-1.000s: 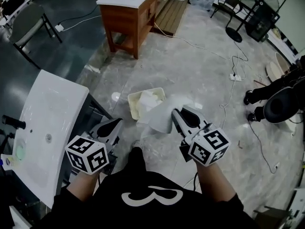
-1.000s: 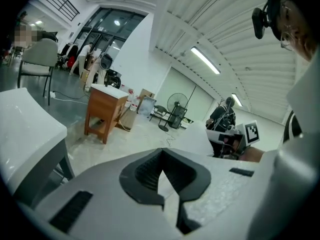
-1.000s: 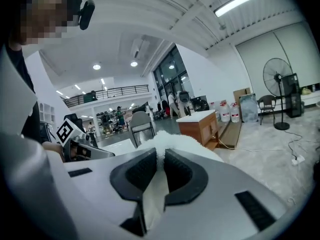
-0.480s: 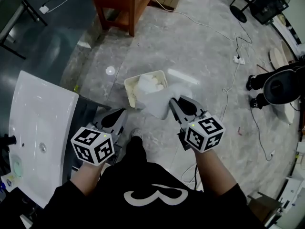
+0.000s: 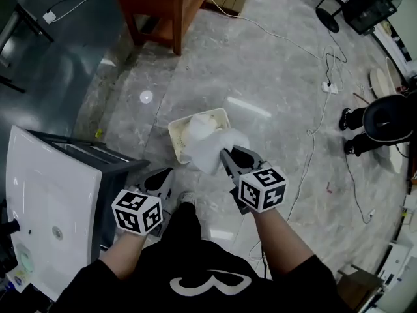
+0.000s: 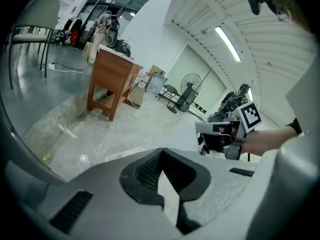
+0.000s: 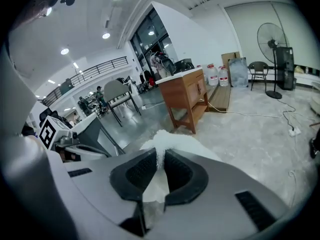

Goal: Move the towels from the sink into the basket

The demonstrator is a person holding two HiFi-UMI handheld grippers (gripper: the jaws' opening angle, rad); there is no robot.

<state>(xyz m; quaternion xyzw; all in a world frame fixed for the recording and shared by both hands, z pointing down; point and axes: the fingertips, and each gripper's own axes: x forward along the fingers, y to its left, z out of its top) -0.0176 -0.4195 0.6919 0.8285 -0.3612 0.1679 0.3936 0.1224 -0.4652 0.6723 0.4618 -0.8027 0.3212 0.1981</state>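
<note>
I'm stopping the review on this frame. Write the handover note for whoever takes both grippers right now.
Left gripper: shut, nothing between its jaws, held low beside the sink.
Right gripper: shut on a white towel, held over the near corner of the basket on the floor.
Done: a second towel already lies in the basket.
Left: drop the held towel into the basket. No towel shows in the visible part of the sink, but part of it is out of frame, so check there.
</note>
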